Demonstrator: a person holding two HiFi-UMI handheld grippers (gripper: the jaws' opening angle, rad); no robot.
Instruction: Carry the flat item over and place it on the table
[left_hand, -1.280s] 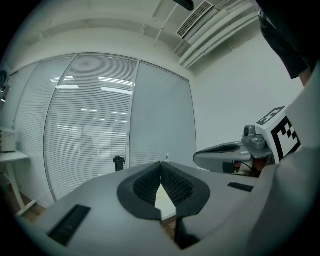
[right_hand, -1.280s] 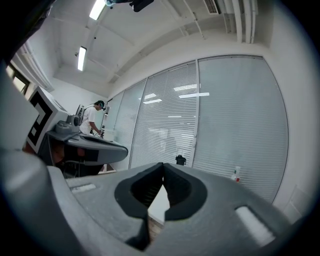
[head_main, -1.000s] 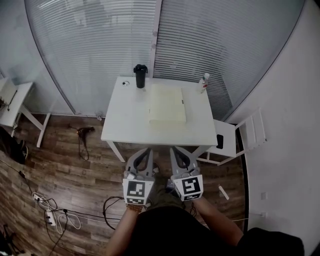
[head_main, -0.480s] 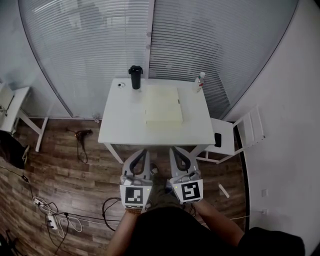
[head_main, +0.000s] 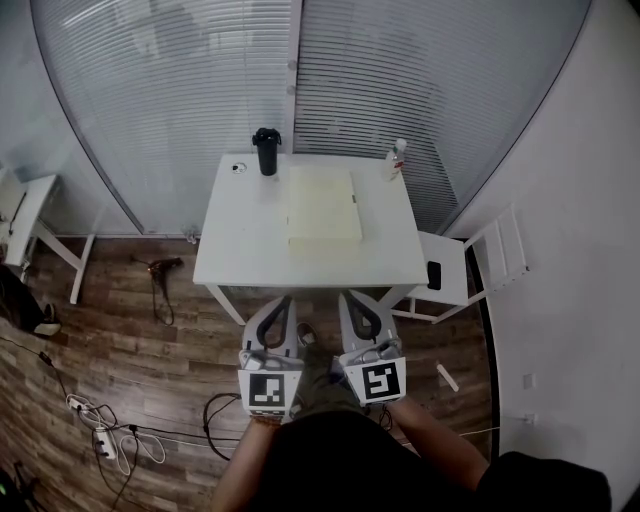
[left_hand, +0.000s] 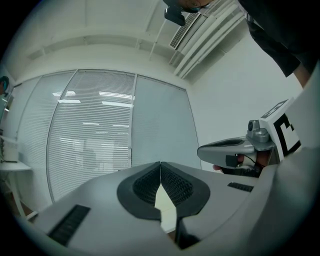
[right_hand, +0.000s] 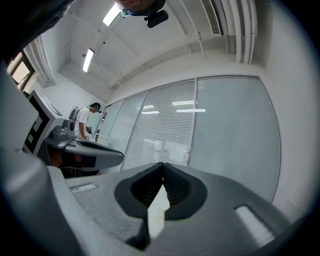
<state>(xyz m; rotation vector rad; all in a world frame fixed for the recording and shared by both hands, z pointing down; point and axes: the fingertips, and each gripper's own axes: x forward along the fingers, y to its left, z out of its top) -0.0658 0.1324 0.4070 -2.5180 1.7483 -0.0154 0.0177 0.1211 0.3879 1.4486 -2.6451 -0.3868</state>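
Closest to the camera, seen from the head view, the person's dark-clothed torso and forearms fill the bottom of the frame, holding both grippers low and side by side above a wooden floor. The left gripper (head_main: 283, 301) is clenched: in the left gripper view (left_hand: 160, 164) its ribbed black pads meet at the tips with nothing held between them, and only a pale sliver of background shows in the gap below. The right gripper (head_main: 356, 298) is the same, and in the right gripper view (right_hand: 163, 165) its pads press together at the tips, empty. Each carries a cube with square markers on its rear. Loose cables and a power strip (head_main: 97, 428) lie on the floor to the left. Just ahead of the jaws stands the white table (head_main: 235, 245), and the flat item (head_main: 325, 203), a pale cream rectangular pad, lies flat on its top, right of centre. A white chair (head_main: 478, 262) stands beside the table on the right. At the table's far edge are a black tumbler (head_main: 266, 152) on the left and a small white bottle (head_main: 397, 160) on the right. Behind it rise glass walls with closed blinds. Compared with a second ago, the table and tumbler appear slightly further left in the frame, the grippers have stayed shut in nearly the same spot, and the flat item has not moved on the table.
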